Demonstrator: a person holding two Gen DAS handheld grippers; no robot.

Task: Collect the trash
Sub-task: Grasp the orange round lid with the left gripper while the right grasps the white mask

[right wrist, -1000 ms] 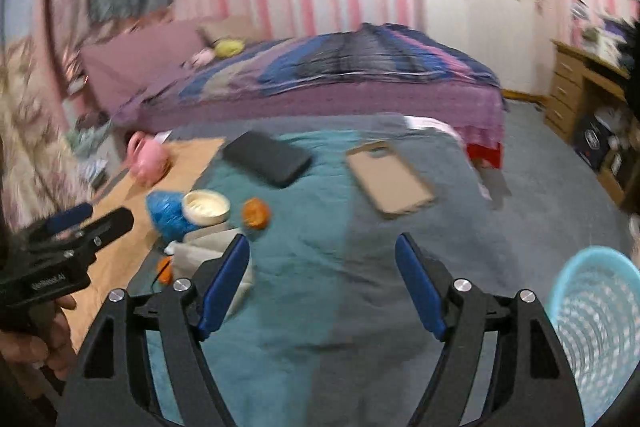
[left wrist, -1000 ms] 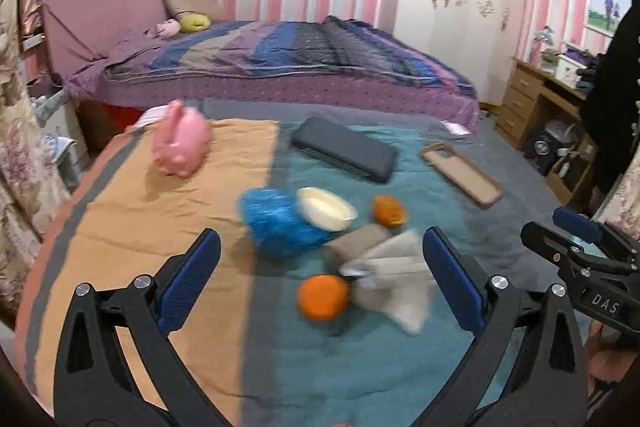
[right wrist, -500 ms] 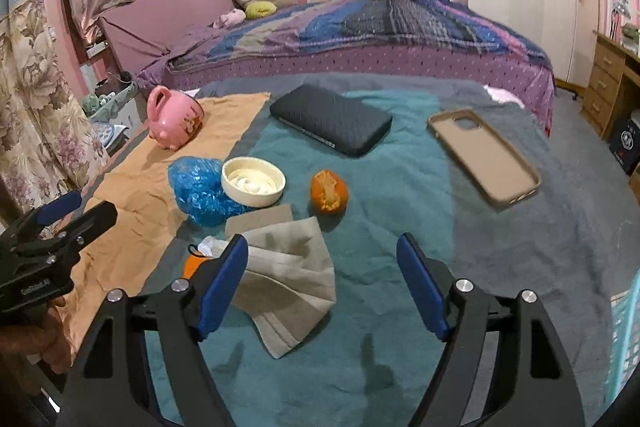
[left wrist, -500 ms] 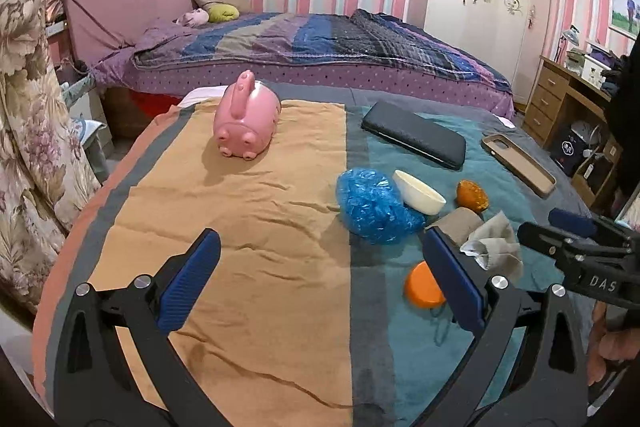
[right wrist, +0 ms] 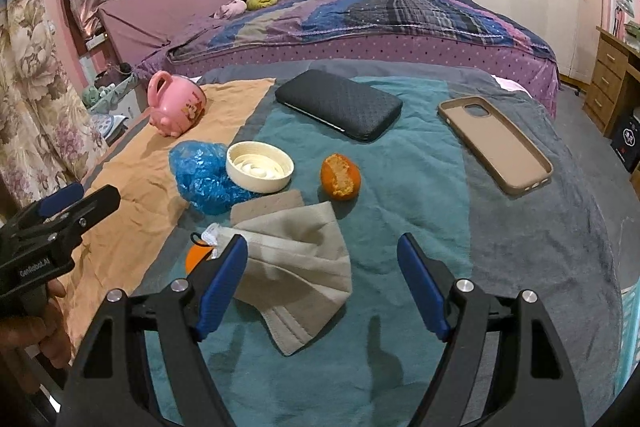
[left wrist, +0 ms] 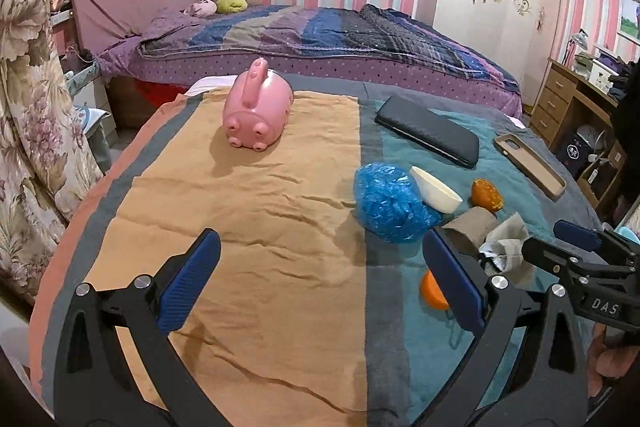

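Grey face mask point(right wrist: 298, 259) lies just ahead of the wide-open, empty right claw point(right wrist: 322, 285).
Orange peel point(right wrist: 340, 177) and blue bag point(right wrist: 202, 175) lie beyond; left claw point(left wrist: 320, 283) gapes empty.

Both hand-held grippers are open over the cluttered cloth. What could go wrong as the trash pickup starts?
1. The face mask lies over the cardboard piece and hides part of an orange thing, so a pinch by the right hand-held gripper may drag them along.
2. The cream bowl leans on the crumpled blue bag; pulling the bag could tip it.
3. The phone case and black wallet sit near the orange peel and could be mistaken for trash.
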